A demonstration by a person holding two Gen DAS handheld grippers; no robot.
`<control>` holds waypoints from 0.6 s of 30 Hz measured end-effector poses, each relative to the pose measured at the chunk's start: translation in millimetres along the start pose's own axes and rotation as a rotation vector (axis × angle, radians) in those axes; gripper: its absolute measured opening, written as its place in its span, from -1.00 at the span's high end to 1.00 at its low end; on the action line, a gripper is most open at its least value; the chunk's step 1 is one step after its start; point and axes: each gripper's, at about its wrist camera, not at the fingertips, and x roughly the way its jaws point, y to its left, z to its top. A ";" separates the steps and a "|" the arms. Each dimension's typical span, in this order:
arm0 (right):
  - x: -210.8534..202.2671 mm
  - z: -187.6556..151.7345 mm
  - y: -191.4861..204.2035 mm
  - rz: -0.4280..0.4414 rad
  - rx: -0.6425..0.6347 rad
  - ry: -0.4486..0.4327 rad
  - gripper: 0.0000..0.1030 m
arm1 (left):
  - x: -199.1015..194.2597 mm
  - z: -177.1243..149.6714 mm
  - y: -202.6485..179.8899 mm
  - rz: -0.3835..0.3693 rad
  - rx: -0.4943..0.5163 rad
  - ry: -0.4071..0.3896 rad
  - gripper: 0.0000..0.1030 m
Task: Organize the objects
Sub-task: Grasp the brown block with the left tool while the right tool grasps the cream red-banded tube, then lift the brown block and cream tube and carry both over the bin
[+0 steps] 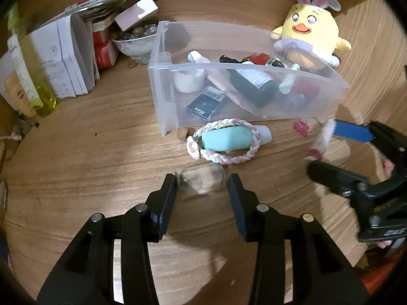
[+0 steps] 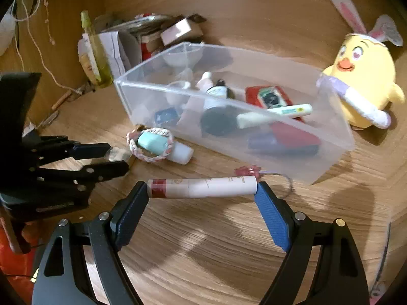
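Note:
My left gripper (image 1: pixel 202 185) hovers low over the wooden table with a blurred clear glassy lump (image 1: pixel 202 181) between its fingertips; thin gaps show on both sides, so the jaws stand open around it. The right wrist view shows the lump (image 2: pixel 118 153) at the tips of the left gripper (image 2: pixel 115 157). My right gripper (image 2: pixel 202 188) is shut endwise on a white tube with a red band (image 2: pixel 201 187), held just above the table in front of the clear plastic bin (image 2: pixel 338 137). From the left wrist view, the tube (image 1: pixel 321 137) sits in the right gripper (image 1: pixel 320 152).
The clear bin (image 1: pixel 165 106) holds several bottles, tubes and small boxes. A teal bottle (image 1: pixel 226 139) ringed by a braided band lies before it, with a red charm (image 1: pixel 301 127) nearby. A yellow chick plush (image 1: pixel 310 35) stands behind; papers (image 1: pixel 66 58), a yellow bottle (image 1: pixel 33 76) and a bowl (image 1: pixel 134 45) crowd the back left.

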 end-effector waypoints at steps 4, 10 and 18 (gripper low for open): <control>-11.7 1.0 -8.6 -0.013 0.016 -0.031 -0.61 | 2.5 2.2 -3.7 0.027 0.013 -0.011 0.21; -28.4 4.6 -17.7 -0.016 0.034 -0.074 -0.61 | -9.7 -0.5 -4.1 0.027 0.001 -0.038 0.21; -50.4 16.6 -25.9 -0.030 0.046 -0.144 -0.61 | -46.3 4.6 -2.3 0.040 -0.018 -0.139 0.21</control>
